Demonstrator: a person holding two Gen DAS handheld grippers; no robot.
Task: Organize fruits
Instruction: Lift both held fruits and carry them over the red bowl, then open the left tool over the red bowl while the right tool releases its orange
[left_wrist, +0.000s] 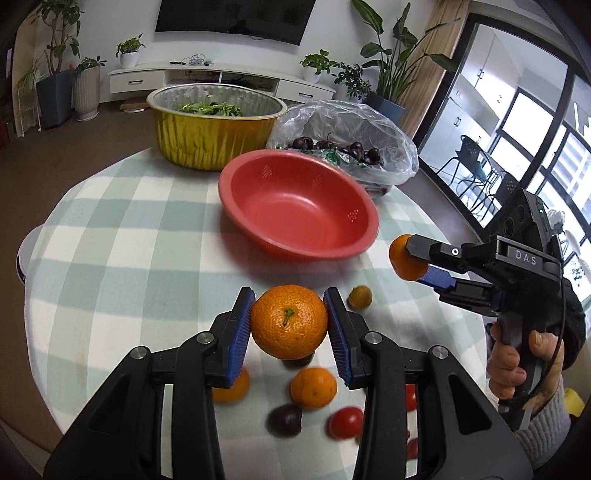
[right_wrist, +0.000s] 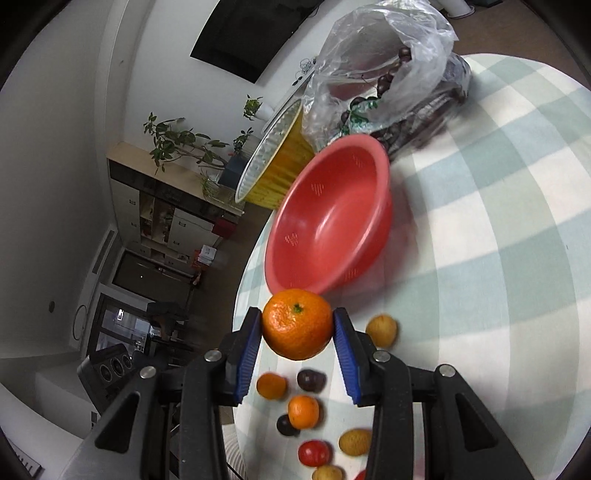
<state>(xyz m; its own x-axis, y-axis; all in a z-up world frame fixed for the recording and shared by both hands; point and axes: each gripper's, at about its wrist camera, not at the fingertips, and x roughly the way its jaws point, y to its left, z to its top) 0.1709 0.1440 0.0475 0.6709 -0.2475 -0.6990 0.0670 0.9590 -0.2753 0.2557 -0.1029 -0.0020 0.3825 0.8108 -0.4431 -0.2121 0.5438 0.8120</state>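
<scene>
Our left gripper (left_wrist: 289, 322) has its jaws clamped on an orange (left_wrist: 289, 320) above the tabletop (left_wrist: 122, 236); our right gripper (right_wrist: 297, 329) grips a second orange (right_wrist: 297, 328). The red bowl (left_wrist: 295, 206) holds nothing, the gold foil tub (left_wrist: 214, 122) holds greens (left_wrist: 210, 109), and the plastic bag (left_wrist: 347, 136) holds cherries (left_wrist: 354, 149).

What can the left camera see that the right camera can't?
Only the left wrist view shows the leafy greens inside the gold foil pan, and the person's hand holding the right hand-held gripper shut on a mandarin.

Only the right wrist view shows the small yellow fruits clearly, and a cabinet across the room.

Both show the empty red bowl, the plastic bag of cherries, the checked tablecloth, and a mandarin pinched in the left hand-held gripper.
</scene>
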